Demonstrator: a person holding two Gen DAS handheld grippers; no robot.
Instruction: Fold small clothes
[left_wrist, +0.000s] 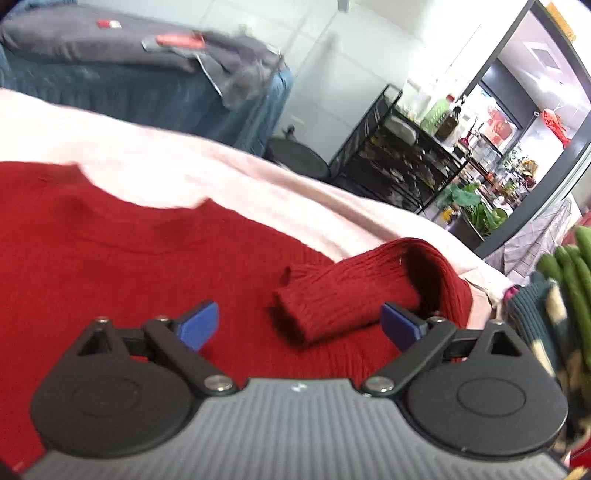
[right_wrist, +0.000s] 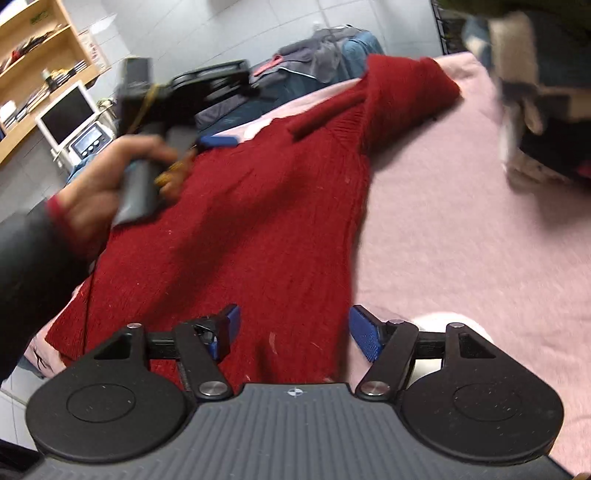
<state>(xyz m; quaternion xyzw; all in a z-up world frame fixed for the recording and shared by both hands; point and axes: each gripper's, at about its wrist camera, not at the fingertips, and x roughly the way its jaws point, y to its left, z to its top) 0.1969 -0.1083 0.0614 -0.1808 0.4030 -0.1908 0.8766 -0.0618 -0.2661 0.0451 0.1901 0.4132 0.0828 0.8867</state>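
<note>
One red knit sweater (left_wrist: 110, 258) lies spread flat on a pink blanket (left_wrist: 258, 177) that covers the bench, and it is the only garment laid out for folding. In the left wrist view, going from left to right, the neckline dips at the upper left, the broad body fills the middle, and one sleeve (left_wrist: 343, 295) is folded inward across the body on the right, its ribbed cuff pointing left. The left gripper (left_wrist: 299, 325) hovers low over the sweater with its two blue fingers (left_wrist: 199, 325) spread wide apart and gripping nothing; the right-hand finger sits just beside the folded sleeve, though whether it touches is unclear. At the far right edge lies a heap of other clothes (left_wrist: 554, 317), dark green and cream patterned. Beyond the bench stand one black wire rack (left_wrist: 399, 158) crowded with bottles and one dark round stool (left_wrist: 299, 158).

In the right wrist view, at the left, the person's left hand (right_wrist: 96, 192) grips the handle of the other gripper above the sweater's upper part, one of its blue fingers visible. The sweater (right_wrist: 258, 221) runs down the middle, its folded sleeve at the top. The right gripper (right_wrist: 295, 332) hangs over the sweater's lower right edge, its two blue fingers (right_wrist: 364, 336) parted and empty: one above red knit, one above pink blanket. Motion blur softens both views.
</note>
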